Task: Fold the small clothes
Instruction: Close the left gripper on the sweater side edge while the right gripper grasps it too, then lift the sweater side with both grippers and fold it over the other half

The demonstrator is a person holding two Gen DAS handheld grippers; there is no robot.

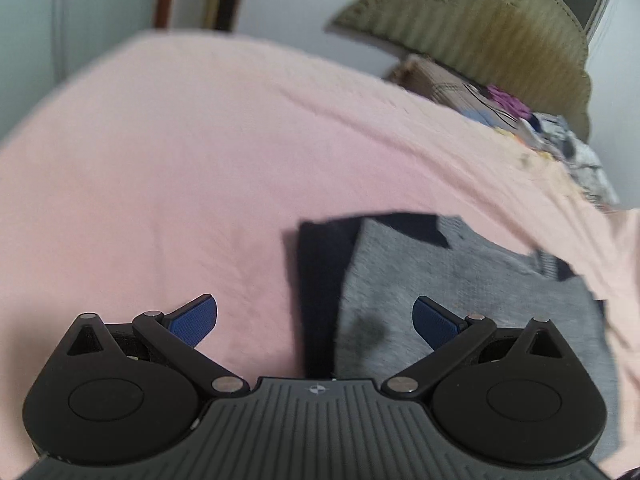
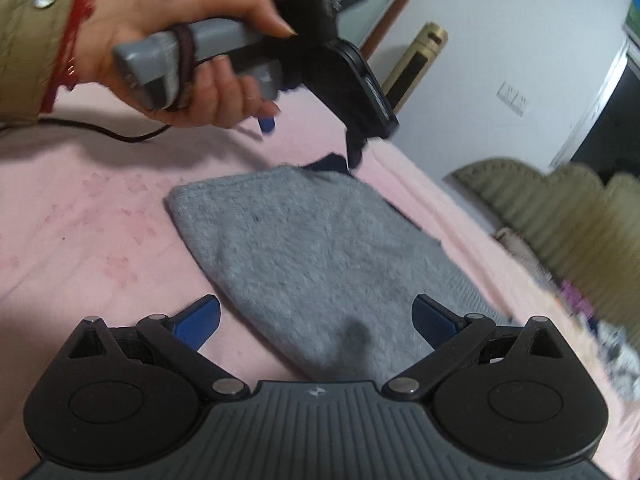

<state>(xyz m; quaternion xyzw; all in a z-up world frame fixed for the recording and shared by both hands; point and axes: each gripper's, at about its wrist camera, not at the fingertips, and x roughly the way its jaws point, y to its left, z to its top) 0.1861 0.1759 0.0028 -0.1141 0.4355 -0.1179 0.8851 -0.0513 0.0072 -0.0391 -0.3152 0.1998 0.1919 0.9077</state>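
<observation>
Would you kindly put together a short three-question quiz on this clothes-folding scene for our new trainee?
1. True or false: the left gripper is shut on the fuzzy grey knitted garment.
2. What does the garment lie on? A) a wooden table B) a pink bedsheet C) a tiled floor
3. Fill in: the dark fabric showing at the garment's edge is ____.

Key
1. False: both it and the right gripper are open, holding nothing.
2. B
3. Navy blue
</observation>
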